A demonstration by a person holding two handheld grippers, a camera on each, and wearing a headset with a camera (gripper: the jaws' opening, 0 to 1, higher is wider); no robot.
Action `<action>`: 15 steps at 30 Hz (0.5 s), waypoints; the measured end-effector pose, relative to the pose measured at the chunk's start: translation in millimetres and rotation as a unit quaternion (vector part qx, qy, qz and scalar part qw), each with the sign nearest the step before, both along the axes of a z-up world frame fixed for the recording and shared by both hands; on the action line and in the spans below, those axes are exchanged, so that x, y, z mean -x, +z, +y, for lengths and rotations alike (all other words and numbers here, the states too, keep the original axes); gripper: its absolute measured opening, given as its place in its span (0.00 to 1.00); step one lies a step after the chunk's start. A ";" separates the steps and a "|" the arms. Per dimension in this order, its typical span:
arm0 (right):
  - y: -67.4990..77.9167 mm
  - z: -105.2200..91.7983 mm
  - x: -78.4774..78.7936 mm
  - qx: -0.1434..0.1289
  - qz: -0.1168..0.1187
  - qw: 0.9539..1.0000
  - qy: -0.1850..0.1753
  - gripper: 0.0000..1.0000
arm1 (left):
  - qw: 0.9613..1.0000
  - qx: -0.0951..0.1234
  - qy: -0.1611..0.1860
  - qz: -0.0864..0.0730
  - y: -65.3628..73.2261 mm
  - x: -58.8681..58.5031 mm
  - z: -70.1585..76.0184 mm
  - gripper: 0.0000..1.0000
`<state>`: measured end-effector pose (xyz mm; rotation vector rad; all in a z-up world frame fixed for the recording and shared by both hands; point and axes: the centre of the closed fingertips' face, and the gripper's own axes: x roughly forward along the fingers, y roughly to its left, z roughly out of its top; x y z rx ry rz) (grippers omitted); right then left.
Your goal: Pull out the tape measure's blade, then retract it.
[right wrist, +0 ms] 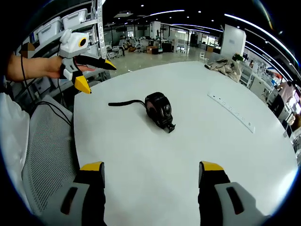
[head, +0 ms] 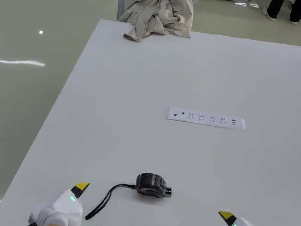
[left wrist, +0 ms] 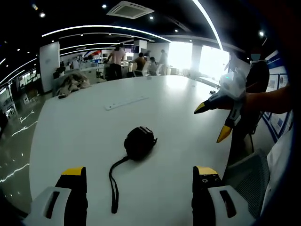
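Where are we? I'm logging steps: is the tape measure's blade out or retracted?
Retracted: the tape measure lies on the table with just its hook at the case mouth, no blade extended.

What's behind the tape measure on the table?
A white power strip, then crumpled beige clothing at the far edge. The tape measure hides its blade inside.
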<state>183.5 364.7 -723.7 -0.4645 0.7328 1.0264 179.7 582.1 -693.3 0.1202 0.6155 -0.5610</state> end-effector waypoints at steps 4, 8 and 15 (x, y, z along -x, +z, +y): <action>-5.4 4.1 -9.0 0.003 0.000 1.000 0.008 0.82 | 1.000 0.002 -0.006 0.002 -4.5 -6.8 -5.0 0.90; -8.0 6.9 -14.5 0.009 0.002 1.000 0.018 0.83 | 1.000 0.000 -0.015 0.004 -9.5 -12.1 -9.7 0.90; -17.1 8.8 -23.3 0.019 0.008 0.999 0.034 0.83 | 0.999 -0.006 -0.034 0.006 -17.7 -21.2 -16.5 0.87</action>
